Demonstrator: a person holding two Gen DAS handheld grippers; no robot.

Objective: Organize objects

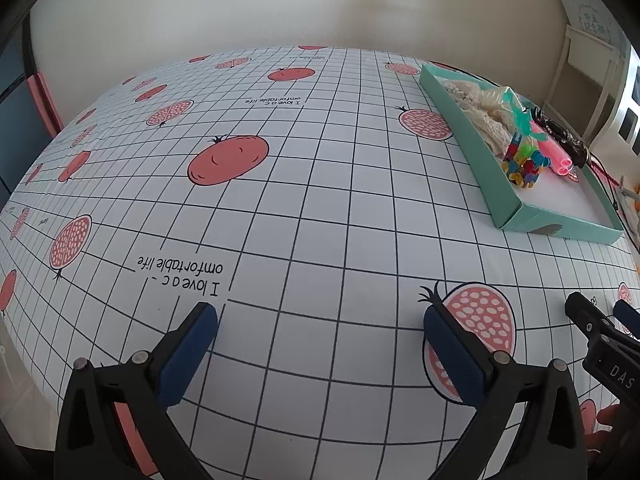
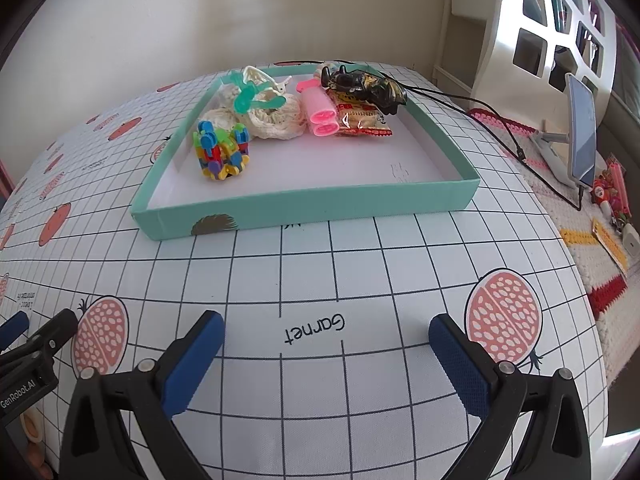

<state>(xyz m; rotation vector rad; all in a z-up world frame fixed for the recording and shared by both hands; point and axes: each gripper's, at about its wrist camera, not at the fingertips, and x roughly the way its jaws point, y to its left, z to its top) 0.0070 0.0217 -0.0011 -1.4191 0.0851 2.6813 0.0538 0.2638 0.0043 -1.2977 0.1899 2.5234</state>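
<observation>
Surface: white grid-print tablecloth (image 2: 320,264) with pink pomegranate and tomato motifs covered the table; plain cream wall behind, white lattice shelf off to the right.
Left gripper (image 1: 320,344): jaws stood wide apart, holding nothing, low over bare cloth.
Right gripper (image 2: 326,352): jaws likewise wide apart and empty, above the printed word "Garnet".
Task things: shallow teal cardboard box lid with white floor (image 2: 304,204) lay straight ahead of the right jaws, and far ahead to the right of the left jaws.
Contents: bundle of multicoloured plastic connector pieces (image 2: 222,152), cream crocheted cloth (image 2: 276,118), teal plastic clip (image 2: 246,96), pink plastic double tube (image 2: 318,112), red-edged clear snack packet (image 2: 362,120), and glossy black toy (image 2: 366,86), all crowded at the tray's far end.
Stage, as judged: every loose item appeared already in the tray; no object lay between either pair of jaws.
Doing it well: any further reach should go over the near wall from above, pads closing across one item only, since the pieces touched each other.
Hard to make out: what the black toy was; the packet's print; the clutter beyond the table's right edge.
Cut off: the holding hands, save a sliver at frame edges.
</observation>
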